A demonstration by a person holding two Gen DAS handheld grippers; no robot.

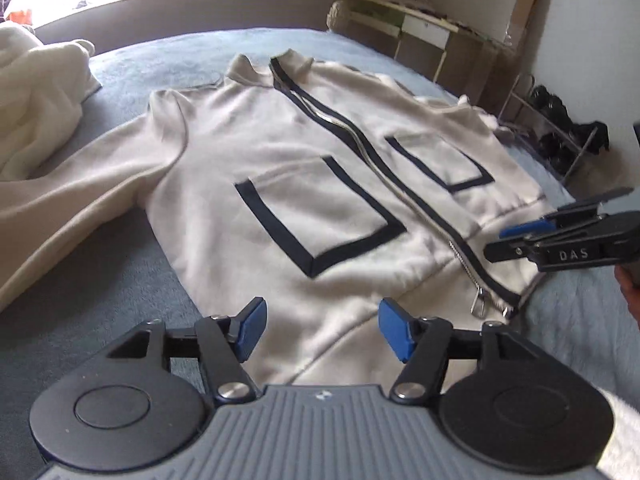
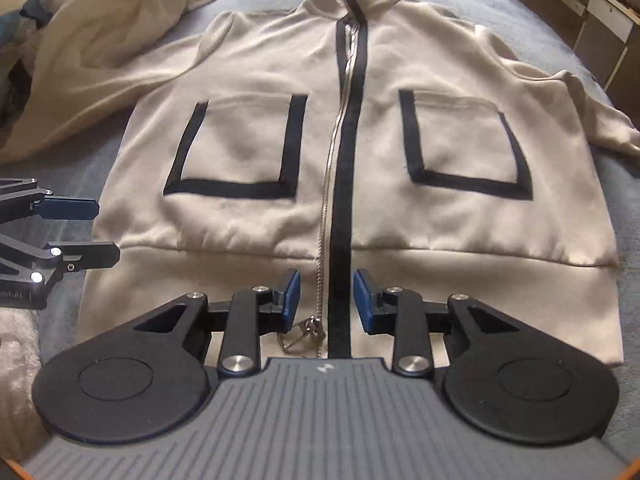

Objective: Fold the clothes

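With the jacket lying flat, zipped, on the bed and both my left gripper and right gripper spread, holding nothing, I risk snagging the loose zipper pull.

Grey-blue bed: beige zip jacket flat (front up), cream garment heaped beside.

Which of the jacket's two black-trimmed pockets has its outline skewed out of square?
The pocket right of the zipper in the right wrist view; its outer edge slants, while the other pocket sits squarer.
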